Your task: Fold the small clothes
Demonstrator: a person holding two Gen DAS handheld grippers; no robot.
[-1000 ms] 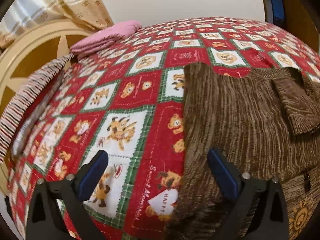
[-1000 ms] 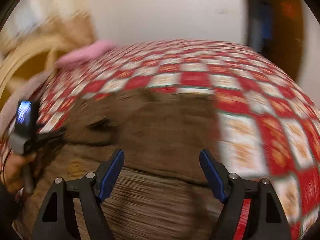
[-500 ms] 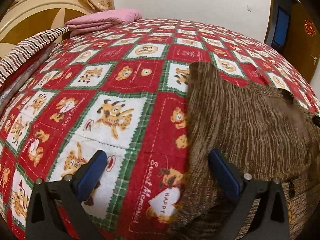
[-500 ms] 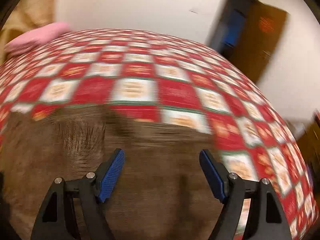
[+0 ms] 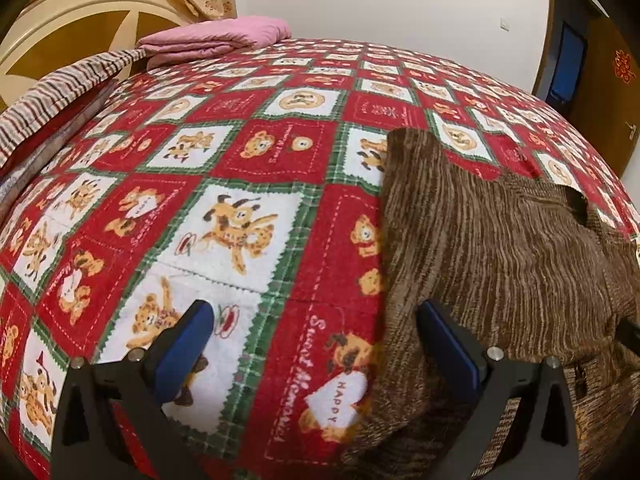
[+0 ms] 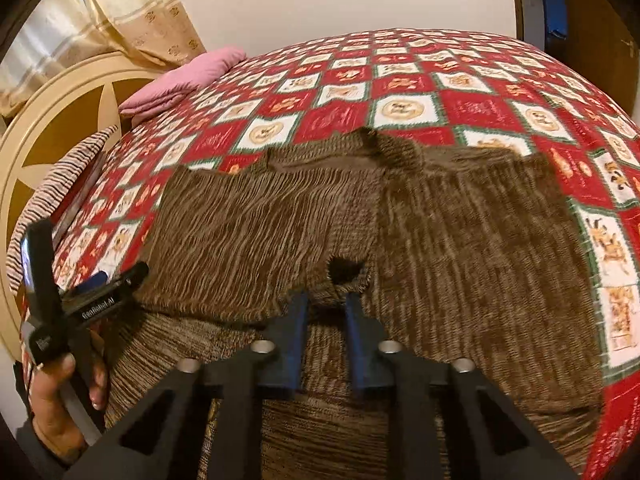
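Brown knitted sweater [image 6: 400,232] spread on the red bear-print quilt [image 5: 248,184], both sleeves already laid across the body, meeting near the middle. Right gripper [image 6: 325,306] down at that meeting point, jaws just drawn in, blue fingers [image 6: 297,320] nearly together with a small ridge of knit seemingly pinched between them at the near end of the sleeve edges; hard to tell how many layers are caught. Left gripper [image 5: 316,336] spread wide and holding nothing, straddling the left border of the sweater, one finger [image 5: 188,332] over quilt, the other [image 5: 444,340] over knit; seen from the right wrist view at the near left, held in a hand [image 6: 60,392]. Step in hand judged to be taking hold for the next fold. To do it well: confirm the pinch includes only the layers meant to travel, not the quilt beneath; bring the left jaws onto the matching edge before lifting, so both sides rise level; lift low and slow, since loose knit stretches and sags; carry the fold straight, keeping the tucked sleeves from sliding out. Folded pink cloth [image 5: 216,36] and striped fabric [image 5: 60,88] lie far left, well apart from the work
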